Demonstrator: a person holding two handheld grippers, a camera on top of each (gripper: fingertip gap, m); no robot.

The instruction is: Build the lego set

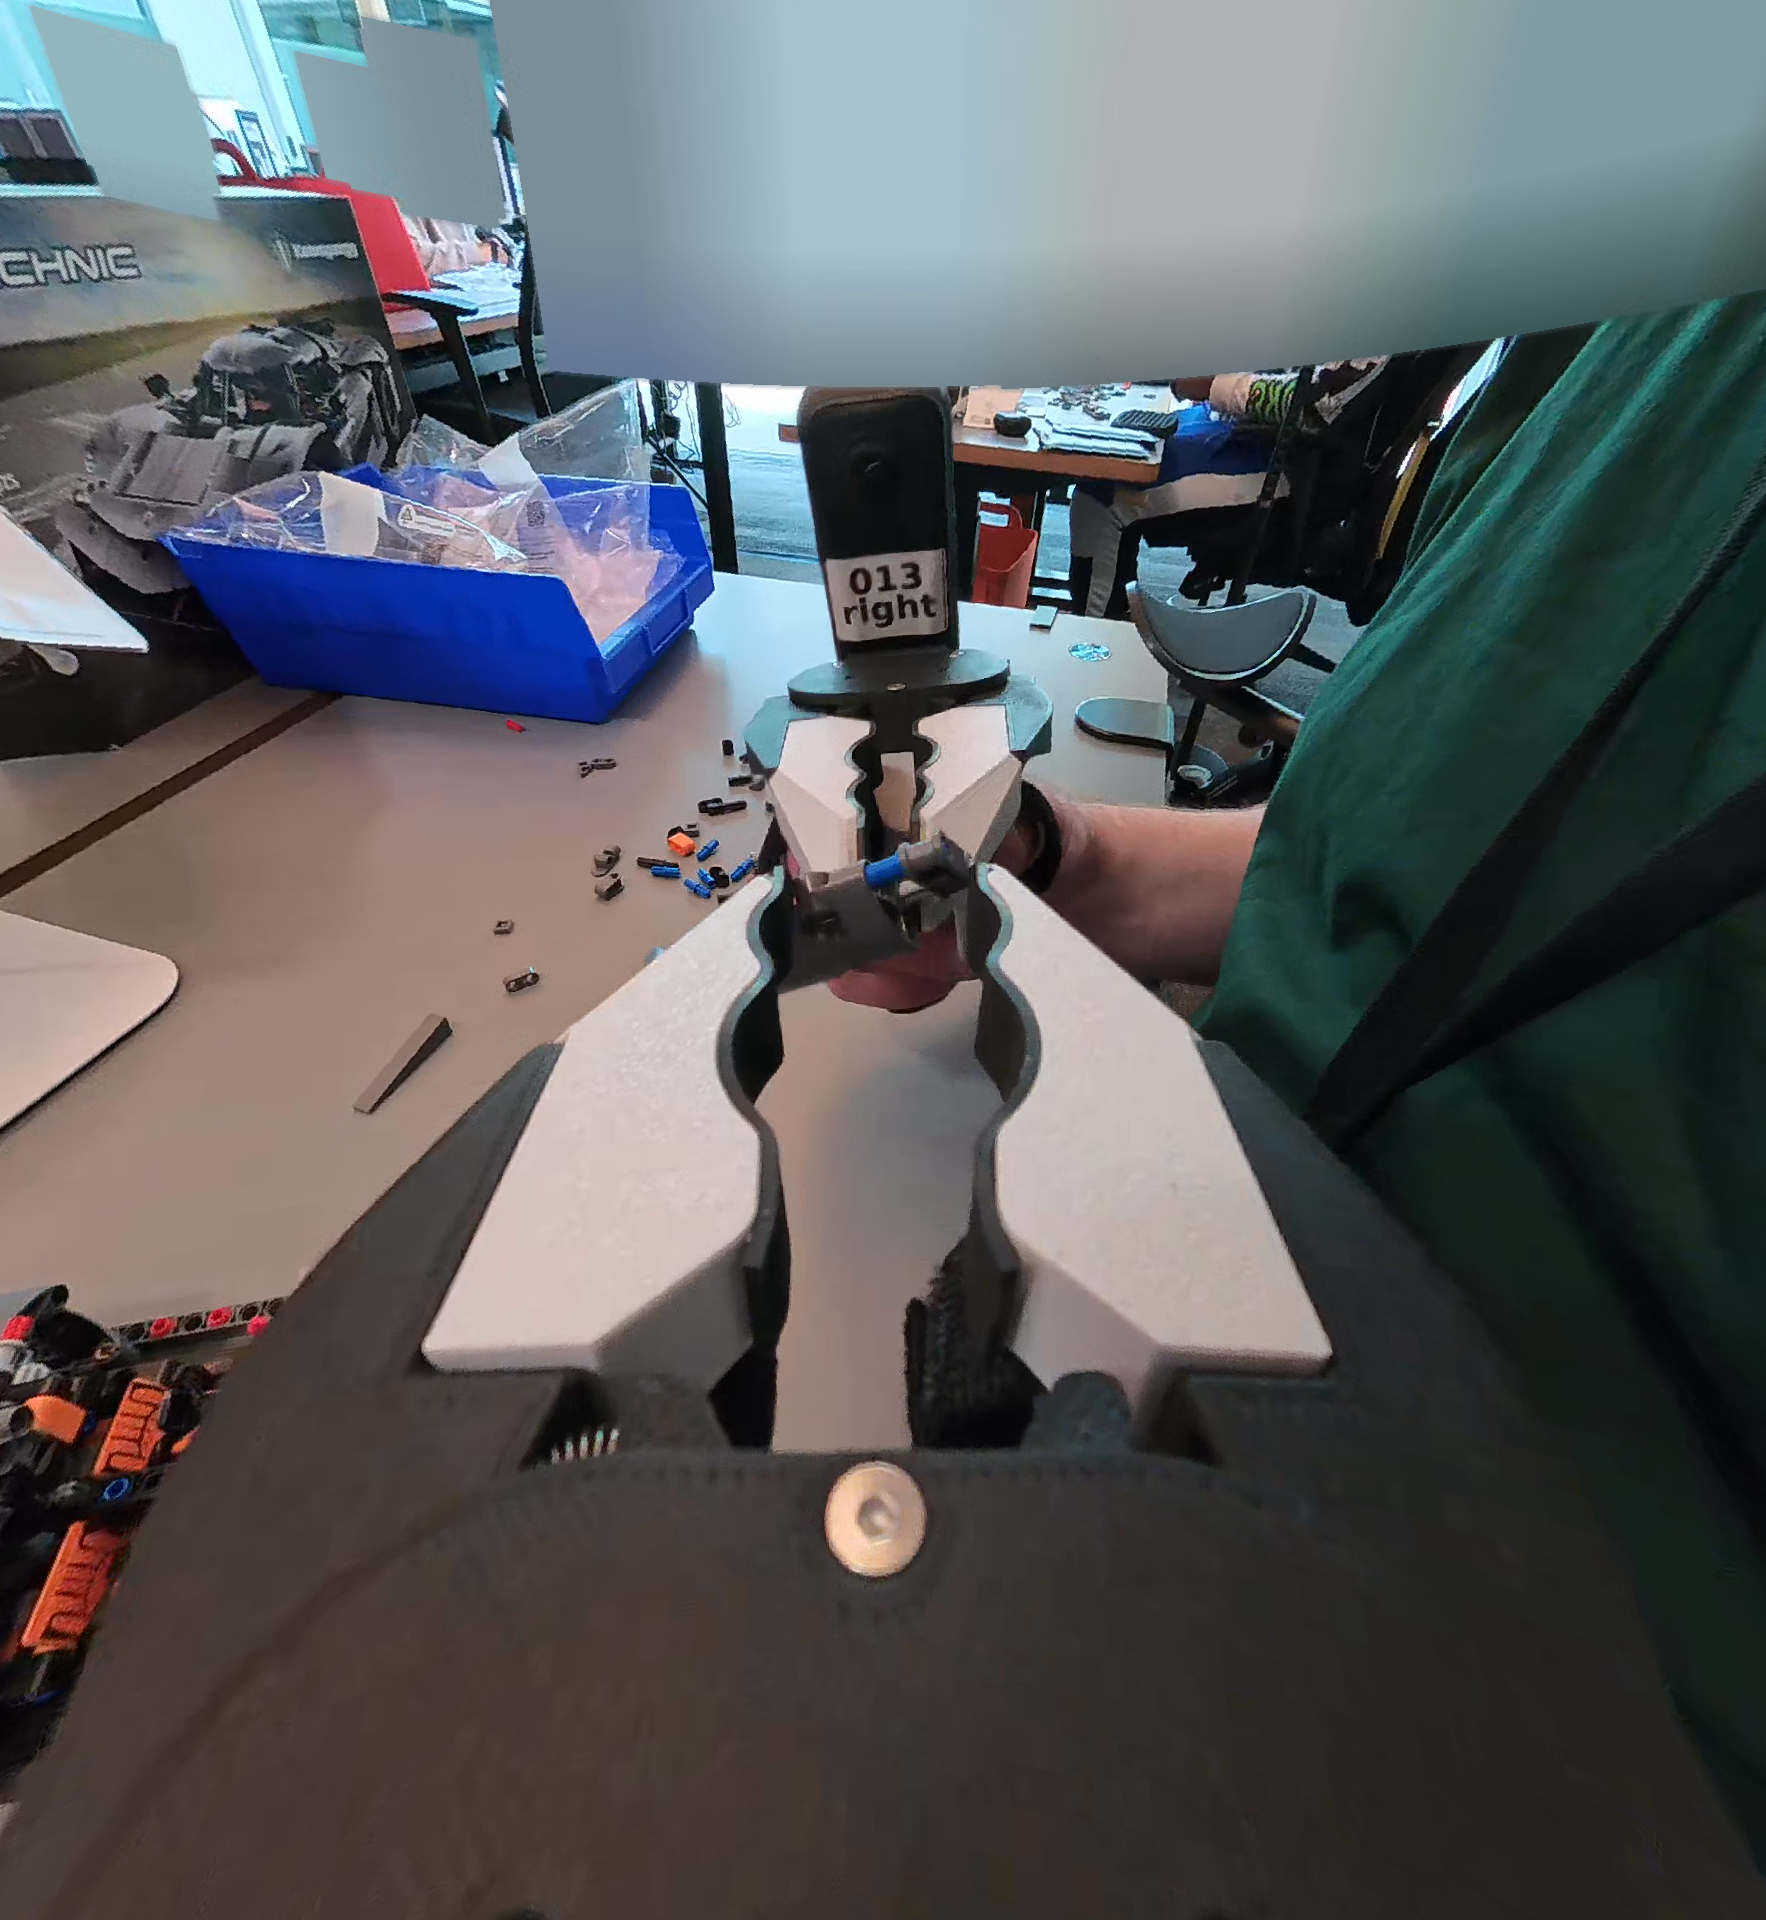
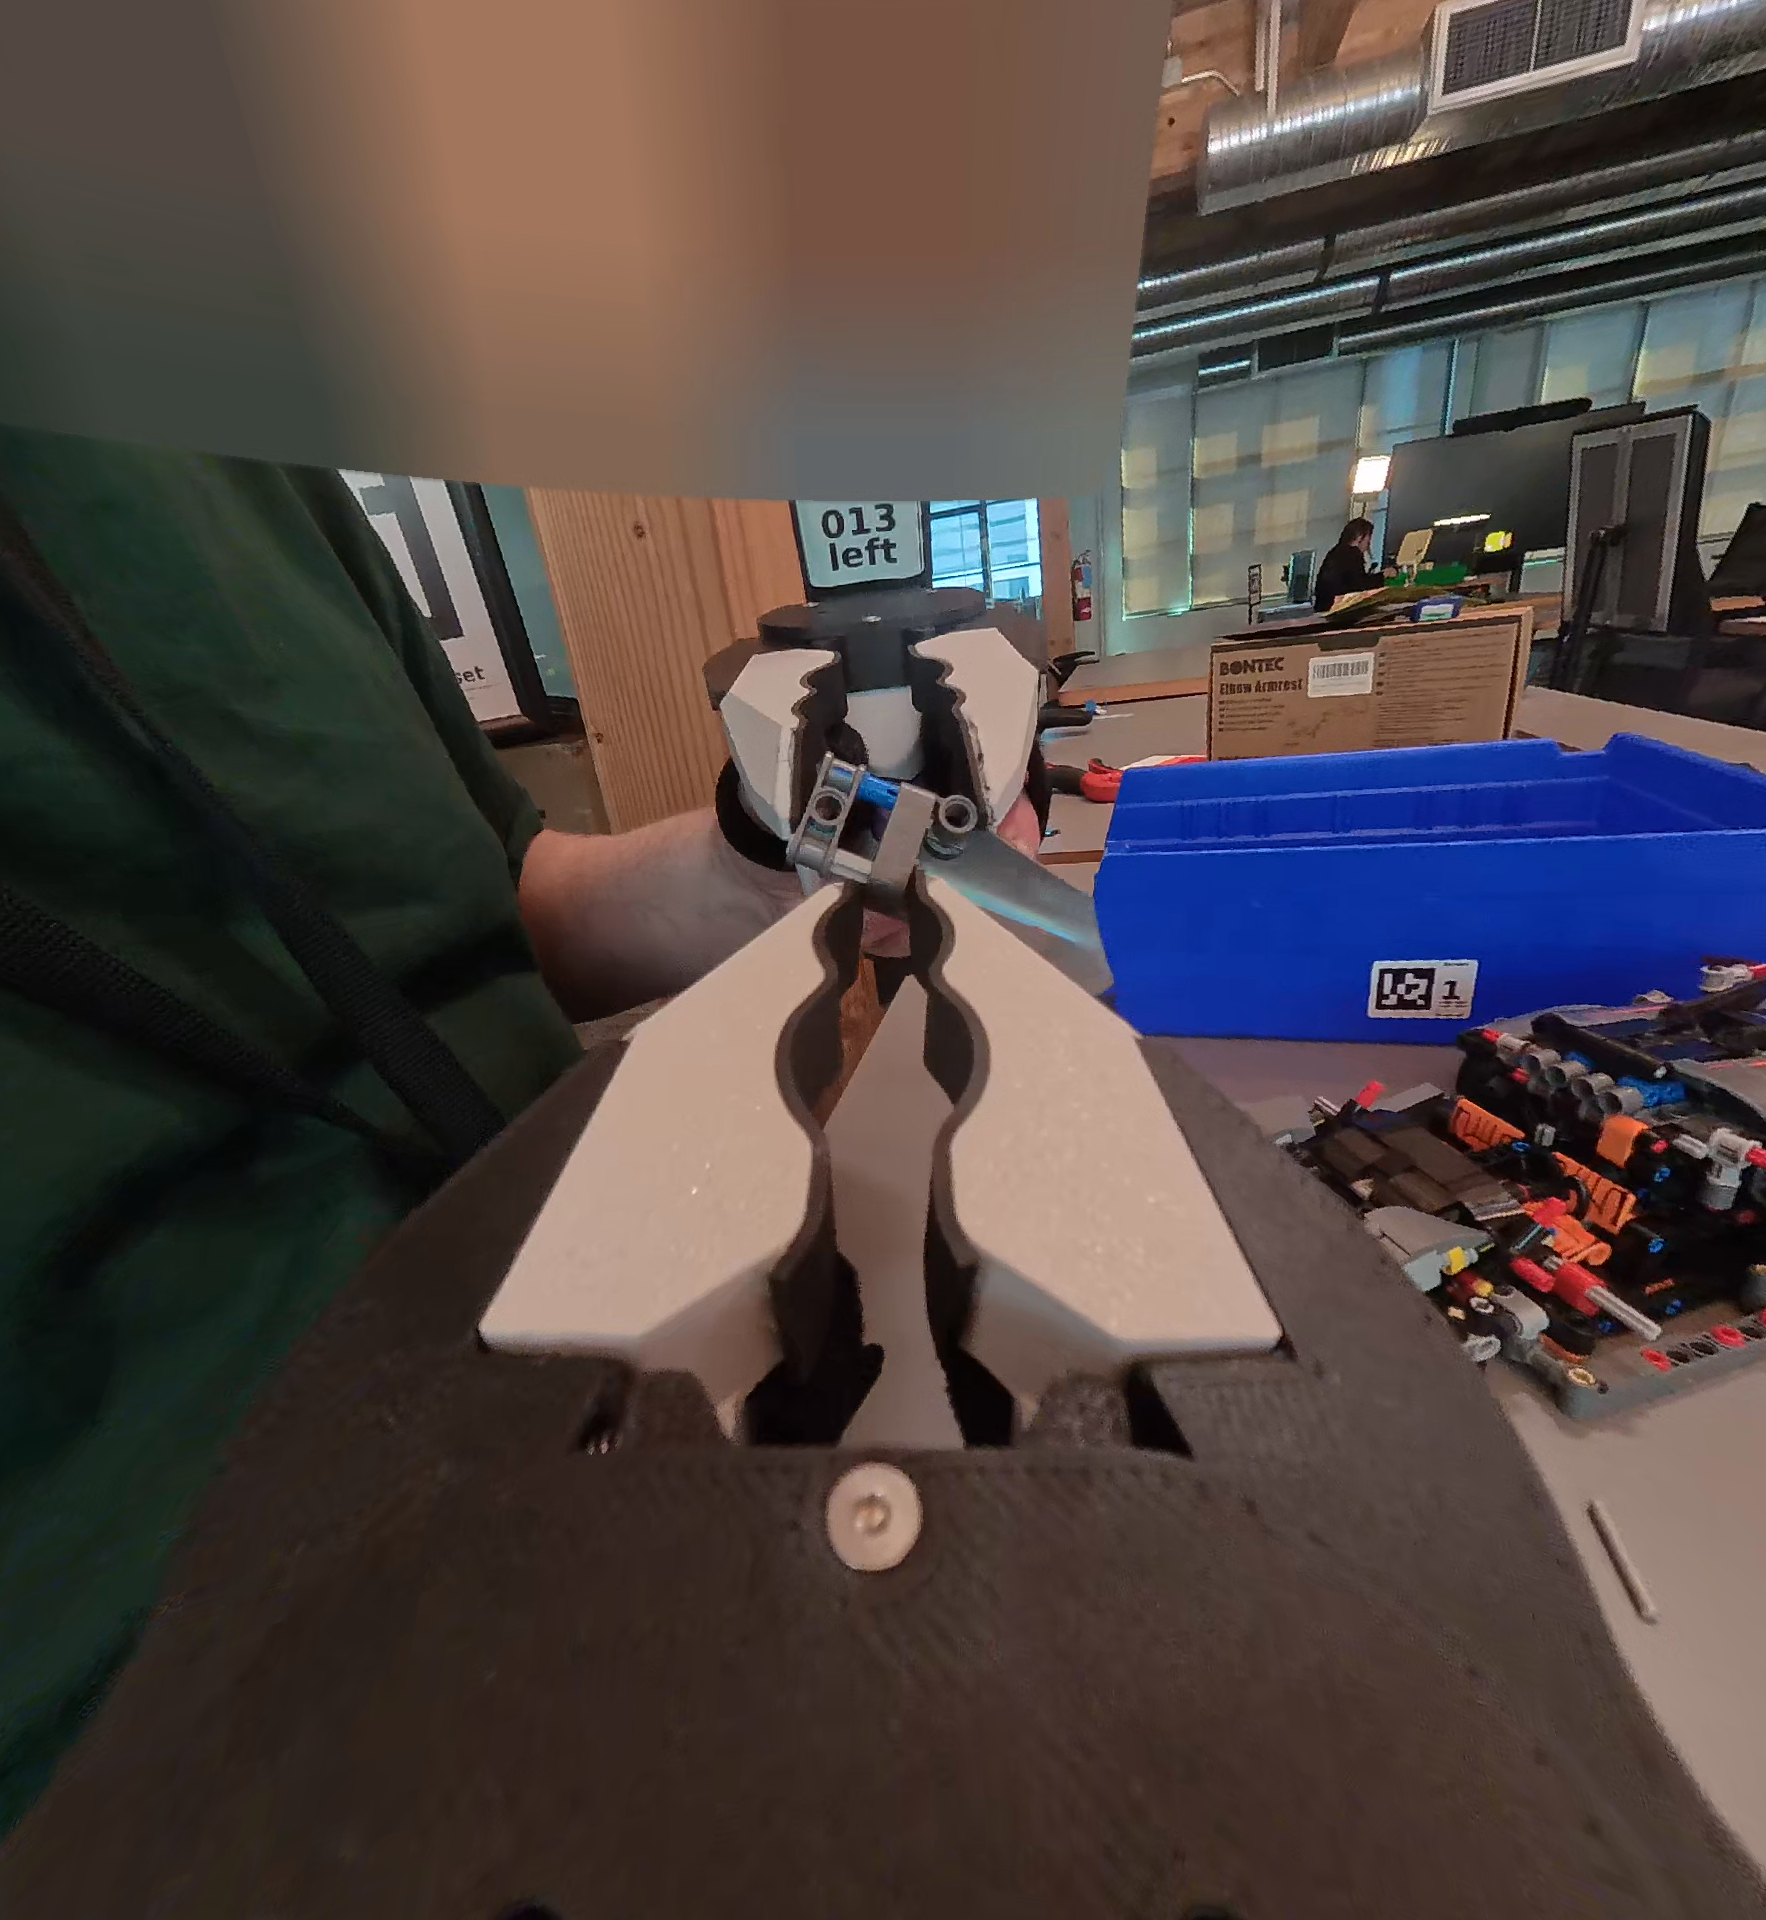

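Beyond, loose pieces (image 1: 687, 852) litter the grey table (image 1: 266, 1039), seemingly an office.

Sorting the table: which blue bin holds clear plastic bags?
The blue bin beside the set's box in the left wrist view; the blue bin in the right wrist view shows none.

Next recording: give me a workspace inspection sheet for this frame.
Surface: grey table.
Job's things: subassembly held in midair; part-built model and loose parts on table.
Clutter: blue bin holding plastic bags; set box; grey wedge.
Tools: left tool shut on subassembly; right tool tips at it, grip unclear.
Cables: nothing seen.
Surroundings: office; cardboard box and seated person beyond.
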